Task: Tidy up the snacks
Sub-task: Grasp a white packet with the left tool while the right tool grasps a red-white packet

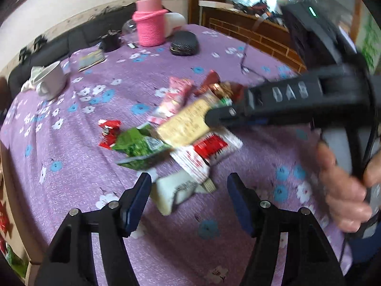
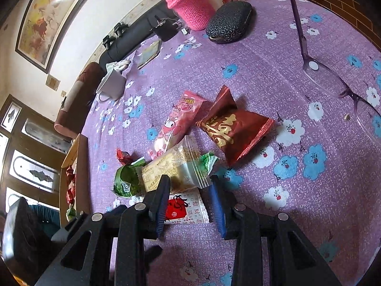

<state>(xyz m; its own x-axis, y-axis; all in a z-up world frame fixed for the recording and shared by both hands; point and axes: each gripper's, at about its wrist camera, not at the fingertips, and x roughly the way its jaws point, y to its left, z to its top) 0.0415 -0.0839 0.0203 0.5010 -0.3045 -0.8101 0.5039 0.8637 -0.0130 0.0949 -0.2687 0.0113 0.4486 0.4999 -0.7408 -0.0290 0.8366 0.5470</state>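
Note:
A pile of snack packets lies on the purple floral tablecloth (image 1: pixel 71 186): a pink packet (image 2: pixel 176 121), a dark red packet (image 2: pixel 235 131), a beige clear-wrapped biscuit packet (image 2: pixel 173 171), a green packet (image 2: pixel 126 181), a white-and-red packet (image 2: pixel 188 207) and a small red candy (image 1: pixel 108 132). My left gripper (image 1: pixel 189 190) is open, just short of a white packet (image 1: pixel 173 193) at the pile's near edge. My right gripper (image 2: pixel 190 190) is open above the beige and white-and-red packets; it also shows in the left wrist view (image 1: pixel 214 116), reaching in from the right.
A pink knit-sleeved bottle (image 1: pixel 150 23), a dark glasses case (image 1: pixel 184 44), a white mug (image 1: pixel 51 81) and a small booklet (image 1: pixel 91 59) stand at the table's far side. Purple-framed glasses (image 2: pixel 333 83) lie right of the pile. A wooden box (image 2: pixel 71 166) holding candies sits at the left table edge.

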